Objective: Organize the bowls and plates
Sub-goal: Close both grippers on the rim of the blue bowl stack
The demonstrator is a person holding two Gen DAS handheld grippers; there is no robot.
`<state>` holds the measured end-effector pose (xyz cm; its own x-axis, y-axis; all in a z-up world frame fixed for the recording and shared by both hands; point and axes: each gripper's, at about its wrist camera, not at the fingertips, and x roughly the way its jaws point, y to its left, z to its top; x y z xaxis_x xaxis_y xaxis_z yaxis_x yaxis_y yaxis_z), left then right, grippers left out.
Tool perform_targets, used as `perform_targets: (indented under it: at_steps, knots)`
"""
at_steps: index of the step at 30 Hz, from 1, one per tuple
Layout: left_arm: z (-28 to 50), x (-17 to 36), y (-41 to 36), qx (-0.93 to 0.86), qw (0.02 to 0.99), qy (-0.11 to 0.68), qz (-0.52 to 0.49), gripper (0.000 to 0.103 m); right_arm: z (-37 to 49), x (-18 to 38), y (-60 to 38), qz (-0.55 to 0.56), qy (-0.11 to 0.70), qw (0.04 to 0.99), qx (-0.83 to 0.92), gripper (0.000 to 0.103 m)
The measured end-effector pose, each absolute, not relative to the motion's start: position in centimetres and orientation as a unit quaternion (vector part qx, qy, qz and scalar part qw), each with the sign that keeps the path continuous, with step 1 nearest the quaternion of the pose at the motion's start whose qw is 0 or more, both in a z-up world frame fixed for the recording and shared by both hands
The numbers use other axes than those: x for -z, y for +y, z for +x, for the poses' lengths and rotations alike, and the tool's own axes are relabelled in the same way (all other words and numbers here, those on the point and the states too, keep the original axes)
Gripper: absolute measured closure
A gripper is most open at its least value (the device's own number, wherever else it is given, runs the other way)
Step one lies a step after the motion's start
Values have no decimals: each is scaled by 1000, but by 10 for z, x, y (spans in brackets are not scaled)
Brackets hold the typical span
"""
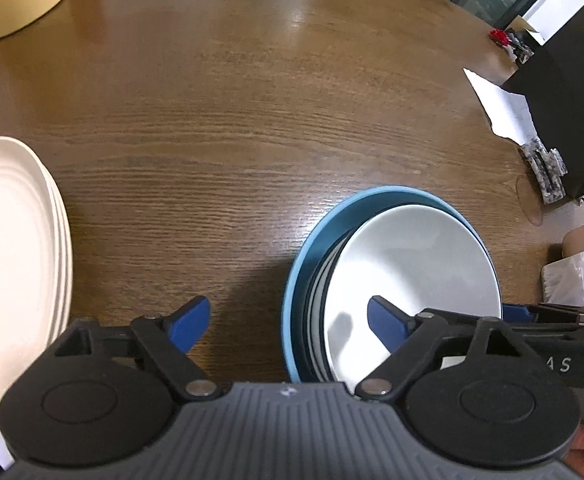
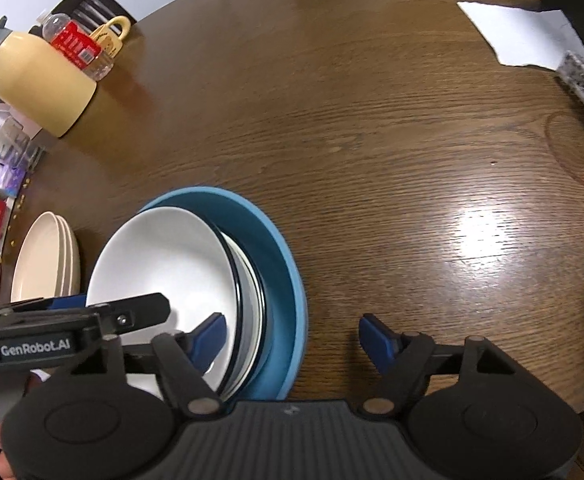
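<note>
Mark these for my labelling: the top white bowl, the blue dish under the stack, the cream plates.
top white bowl [image 1: 408,264], left wrist view, inner wall.
blue dish [image 2: 279,276], right wrist view, rim.
cream plates [image 1: 7,248], left wrist view, top plate's face.

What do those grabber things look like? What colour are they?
Each gripper is black plastic with two bright blue fingers on jointed black links joined by silver pins. Behind them sit two round black discs and a ribbed dark grey body. The left gripper looks just like the right gripper. White lettering on the left one's side, seen from the right wrist camera, reads GenRobot.AI. No cables or sleeves show.
</note>
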<state>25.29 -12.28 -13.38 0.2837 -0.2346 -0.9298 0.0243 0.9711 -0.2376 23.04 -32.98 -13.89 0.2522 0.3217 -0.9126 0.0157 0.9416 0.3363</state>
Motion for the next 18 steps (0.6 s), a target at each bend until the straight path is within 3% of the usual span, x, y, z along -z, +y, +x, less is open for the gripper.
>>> perform_targets:
  at_steps: [7,11,18]
  knots:
    - [254,139,-125,80,788,602,-99,25,234,145,-329,147,610,770,-116,45]
    - [253,141,-127,84,782,608,-106,36,235,147,-329,151,611,766,-127,49]
    - [252,140,-129,89,783,605,-116,46,235,149,-332,168,610,761,-145,59]
